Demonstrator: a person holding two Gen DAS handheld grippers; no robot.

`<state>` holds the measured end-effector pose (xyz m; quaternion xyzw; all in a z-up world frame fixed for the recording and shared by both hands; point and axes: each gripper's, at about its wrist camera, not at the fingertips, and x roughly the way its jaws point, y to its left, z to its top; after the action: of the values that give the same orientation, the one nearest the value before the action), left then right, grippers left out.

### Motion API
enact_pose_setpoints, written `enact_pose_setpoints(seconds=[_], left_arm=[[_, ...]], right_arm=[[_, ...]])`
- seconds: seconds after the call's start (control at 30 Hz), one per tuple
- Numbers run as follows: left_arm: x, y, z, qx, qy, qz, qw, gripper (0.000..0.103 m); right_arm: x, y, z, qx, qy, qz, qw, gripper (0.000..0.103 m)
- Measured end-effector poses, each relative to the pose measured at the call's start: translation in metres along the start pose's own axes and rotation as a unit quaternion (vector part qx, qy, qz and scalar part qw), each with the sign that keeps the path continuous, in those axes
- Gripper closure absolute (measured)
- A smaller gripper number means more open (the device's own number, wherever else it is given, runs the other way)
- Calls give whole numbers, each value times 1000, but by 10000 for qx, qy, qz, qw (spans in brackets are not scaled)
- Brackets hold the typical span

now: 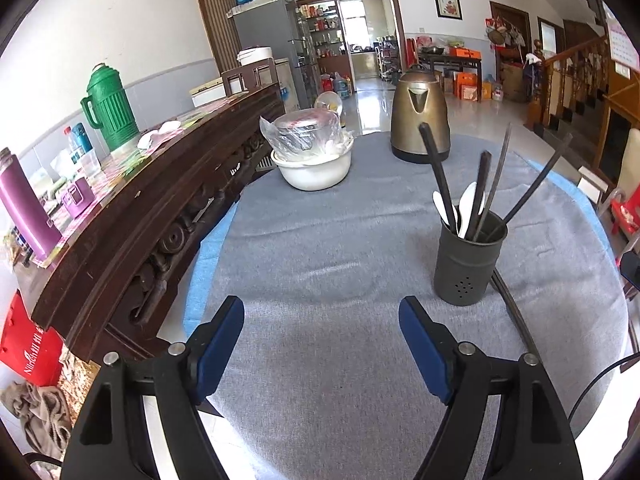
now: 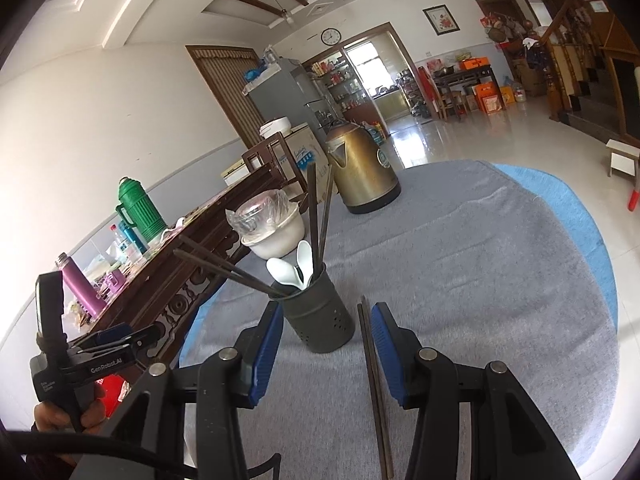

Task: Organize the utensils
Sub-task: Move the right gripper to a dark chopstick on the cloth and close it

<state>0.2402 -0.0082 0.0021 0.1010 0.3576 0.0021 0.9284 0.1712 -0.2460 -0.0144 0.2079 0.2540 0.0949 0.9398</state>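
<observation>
A dark grey utensil holder (image 1: 469,265) stands on the grey cloth and holds several dark chopsticks (image 1: 438,172) and white spoons (image 1: 468,204). It also shows in the right wrist view (image 2: 320,316). A pair of dark chopsticks (image 2: 374,384) lies flat on the cloth just right of the holder; it shows in the left wrist view (image 1: 516,312) too. My right gripper (image 2: 326,316) is open, low over the cloth, with the holder ahead between its fingers and the loose chopsticks along its right finger (image 2: 390,356). My left gripper (image 1: 322,312) is open and empty, left of the holder.
A brass kettle (image 1: 419,118) and a white bowl with plastic-wrapped dishes (image 1: 314,160) stand at the far side of the table. A dark wooden sideboard (image 1: 160,216) with a green thermos (image 1: 107,108) and a purple flask (image 1: 24,204) runs along the left.
</observation>
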Motion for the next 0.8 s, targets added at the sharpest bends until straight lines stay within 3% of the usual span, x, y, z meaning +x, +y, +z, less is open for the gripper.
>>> enact_pose_setpoints(seconds=[0.23, 0.43, 0.47, 0.6, 0.8], left_arm=[[7, -21, -7, 209, 188, 35, 9996, 22], [28, -32, -33, 162, 739, -215, 9969, 22], [32, -34, -40, 146, 839, -314, 9959, 22], [44, -38, -65, 24, 1239, -698, 9898, 22], [52, -40, -83, -118, 1433, -845, 9860, 22]], right_arm=[[3, -14, -10, 126, 95, 57, 9999, 53], [16, -29, -24, 162, 422, -122, 9989, 56], [20, -32, -28, 149, 534, -219, 9982, 64], [38, -42, -44, 123, 1052, -454, 9933, 67], [68, -39, -70, -60, 1746, -595, 9828, 78]])
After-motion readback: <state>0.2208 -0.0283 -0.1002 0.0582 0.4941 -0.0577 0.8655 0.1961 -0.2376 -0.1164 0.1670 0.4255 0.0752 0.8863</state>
